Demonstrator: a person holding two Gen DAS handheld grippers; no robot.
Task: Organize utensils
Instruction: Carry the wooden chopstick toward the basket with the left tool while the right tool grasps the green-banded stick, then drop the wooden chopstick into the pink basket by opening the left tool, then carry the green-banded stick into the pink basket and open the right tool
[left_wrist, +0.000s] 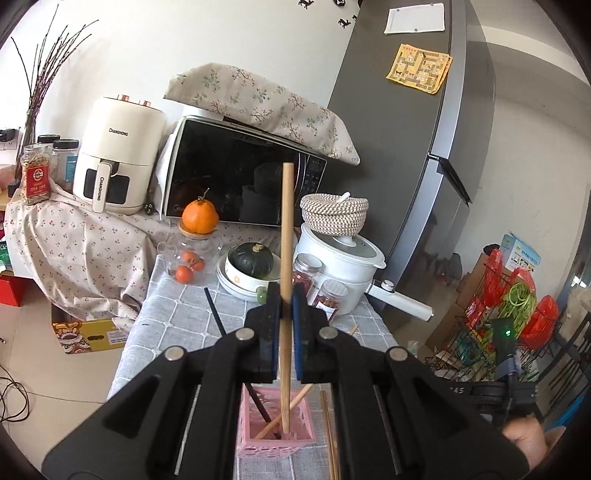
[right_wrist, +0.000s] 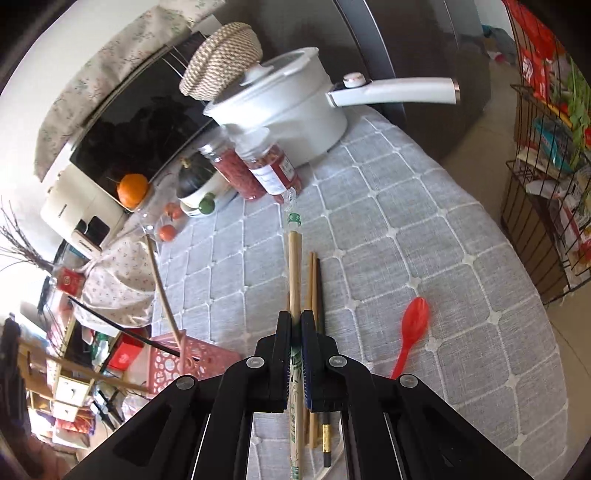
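- Nearest, the left hand-held gripper (left_wrist: 284, 306) is clenched on a wooden chopstick (left_wrist: 285, 258), which stands almost upright with its lower end inside the pink holder (left_wrist: 295, 443).
- Inside this pink holder lean also a dark chopstick (left_wrist: 258, 406) and another light wooden one (left_wrist: 291, 408).
- Just beside the holder, on its right, a pair of wooden chopsticks (left_wrist: 328, 435) lies flat on the grey checked cloth of the counter (left_wrist: 177, 332).
- Equally near, the right hand-held gripper (right_wrist: 295, 325) is closed on a wrapped pair of chopsticks (right_wrist: 294, 273), whose bare wooden part points toward the far side of the counter.
- Touching this pair on its right lie a brown pair of chopsticks (right_wrist: 314, 284) on the cloth.
- Toward the right edge of the counter lies a red spoon (right_wrist: 412, 332), well apart from the chopsticks.
- Farther, two spice jars (right_wrist: 255, 166) stand before a white pot (right_wrist: 288, 114), near the back edge.
- Behind them is a black microwave (left_wrist: 236, 173).
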